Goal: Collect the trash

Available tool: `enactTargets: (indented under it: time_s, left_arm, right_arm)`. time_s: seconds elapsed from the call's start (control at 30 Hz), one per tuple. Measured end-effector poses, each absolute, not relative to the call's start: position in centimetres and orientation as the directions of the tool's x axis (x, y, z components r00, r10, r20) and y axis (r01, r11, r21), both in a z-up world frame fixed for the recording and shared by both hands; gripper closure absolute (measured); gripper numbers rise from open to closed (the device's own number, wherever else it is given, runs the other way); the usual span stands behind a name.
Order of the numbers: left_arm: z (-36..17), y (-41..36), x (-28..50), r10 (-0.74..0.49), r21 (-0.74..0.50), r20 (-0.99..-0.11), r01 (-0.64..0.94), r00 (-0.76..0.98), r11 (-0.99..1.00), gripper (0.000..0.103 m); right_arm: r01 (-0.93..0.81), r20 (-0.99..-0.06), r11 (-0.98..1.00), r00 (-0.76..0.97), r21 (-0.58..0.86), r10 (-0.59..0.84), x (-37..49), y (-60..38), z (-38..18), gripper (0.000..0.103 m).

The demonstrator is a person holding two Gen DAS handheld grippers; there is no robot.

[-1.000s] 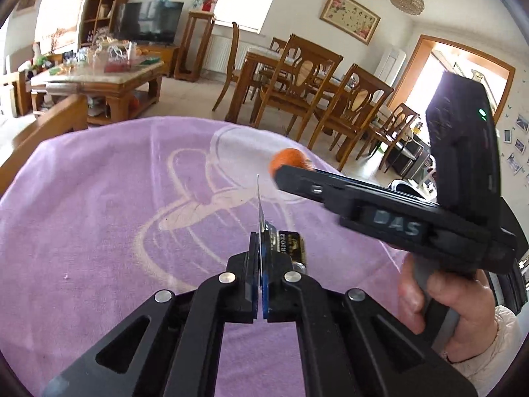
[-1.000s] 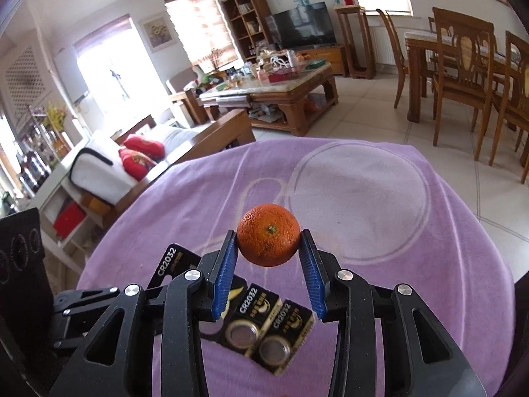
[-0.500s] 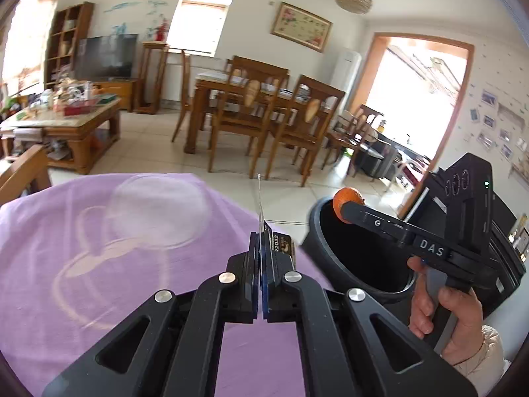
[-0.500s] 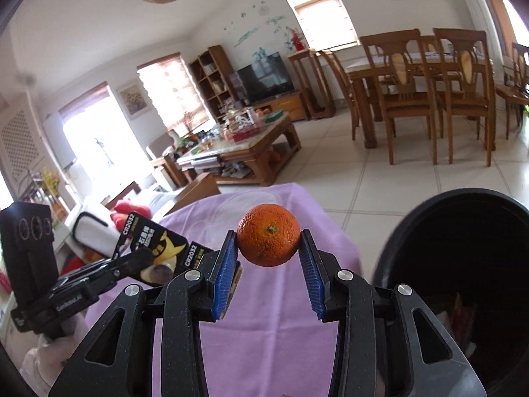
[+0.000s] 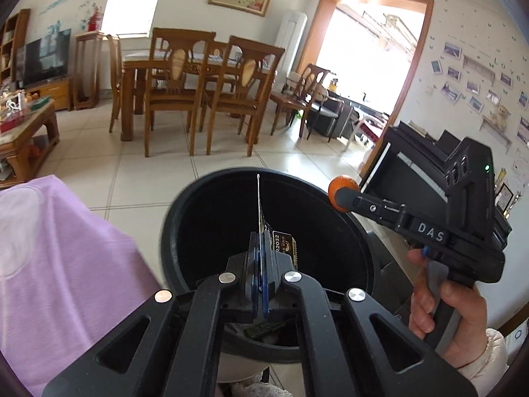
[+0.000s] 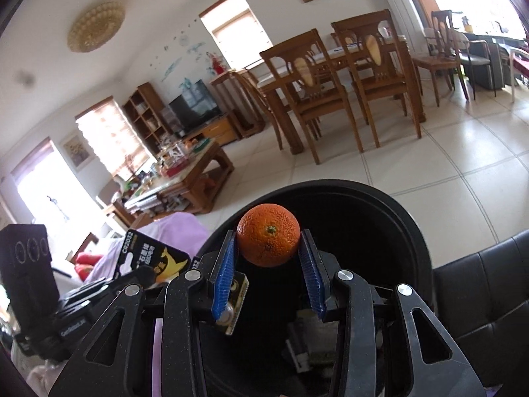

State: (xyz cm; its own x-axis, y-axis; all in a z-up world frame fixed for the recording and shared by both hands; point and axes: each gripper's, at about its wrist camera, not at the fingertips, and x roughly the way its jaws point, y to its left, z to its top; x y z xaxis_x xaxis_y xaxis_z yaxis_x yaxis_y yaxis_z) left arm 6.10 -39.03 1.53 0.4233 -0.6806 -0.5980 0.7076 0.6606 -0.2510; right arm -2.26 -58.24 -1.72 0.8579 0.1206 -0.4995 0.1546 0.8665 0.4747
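Fig.: both grippers over the black bin (image 5: 205, 195). Your right gripper (image 6: 268, 264) clamps the orange (image 6: 268, 244) across its middle betw. the blue pads (image 6: 224, 274), jaws part-way apart; the fruit looks firm, round, moderately heavy and likely to roll, so keep hold at the widest girth. Your left gripper (image 5: 261, 278) is pinched tight on the battery card (image 5: 285, 244), seen edge-on: thin, light, flexible, prob. flutters when freed; the grip sits on its lower edge. Purple cloth (image 5: 59, 264) lies just beside the bin; black sofa (image 6: 489, 284) opposite. Nothing blocks the bin mouth, tho the two grippers are near each other.
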Motion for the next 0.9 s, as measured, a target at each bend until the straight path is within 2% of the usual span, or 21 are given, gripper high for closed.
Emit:
enactTargets:
  time_s: [0.2, 0.43, 0.47, 0.53, 0.6, 0.73, 0.8, 0.83, 0.87, 0.9]
  left_arm:
    - [-0.5, -41.7, 5.9, -0.64, -0.195, -0.652, 0.727, 0.405, 0.659, 0.102]
    - [-0.8, -42.0, 5.4, -0.615, -0.147, -0.673, 0.741, 0.41, 0.655, 0.101]
    - [-0.9, -42.2, 5.3, -0.613, -0.14, -0.675, 0.745, 0.41, 0.653, 0.1]
    - [-0.9, -42.4, 5.0, -0.608, -0.117, -0.674, 0.751, 0.421, 0.65, 0.098]
    - [-0.9, -42.5, 4.7, -0.607, -0.1, -0.672, 0.759, 0.425, 0.643, 0.098]
    - [-1.1, -43.0, 4.0, -0.597, -0.055, -0.677, 0.78, 0.43, 0.624, 0.096]
    - [-1.1, -43.2, 3.6, -0.593, -0.037, -0.679, 0.787, 0.433, 0.616, 0.085]
    - [-1.1, -43.2, 3.3, -0.593, -0.03, -0.677, 0.788, 0.437, 0.614, 0.06]
    - [-1.0, -43.2, 3.0, -0.592, -0.017, -0.668, 0.786, 0.451, 0.618, 0.022]
    - [-0.8, -43.0, 2.7, -0.595, 0.001, -0.645, 0.779, 0.479, 0.627, 0.01]
  right_arm:
    - [0.162, -0.521, 0.855, 0.842, 0.492, 0.14, -1.1, -59.1, -3.8, 0.064]
    - [0.149, -0.532, 0.842, 0.828, 0.518, 0.18, 1.7, -58.2, -4.7, 0.063]
    - [0.146, -0.53, 0.842, 0.828, 0.52, 0.184, 1.9, -57.9, -4.5, 0.06]
    - [0.126, -0.514, 0.837, 0.834, 0.532, 0.202, 2.2, -57.7, -4.2, 0.044]
    - [0.115, -0.504, 0.837, 0.838, 0.535, 0.207, 2.4, -57.4, -3.7, 0.034]
    - [0.099, -0.497, 0.842, 0.841, 0.531, 0.215, 2.3, -57.1, -3.0, 0.03]
    - [0.098, -0.494, 0.845, 0.844, 0.525, 0.209, 2.1, -56.8, -2.7, 0.027]
    - [0.097, -0.494, 0.845, 0.844, 0.525, 0.21, 2.1, -56.8, -2.6, 0.026]
    - [0.097, -0.494, 0.844, 0.843, 0.527, 0.212, 2.1, -56.8, -2.6, 0.026]
    - [0.099, -0.494, 0.845, 0.844, 0.526, 0.209, 2.0, -56.7, -2.5, 0.022]
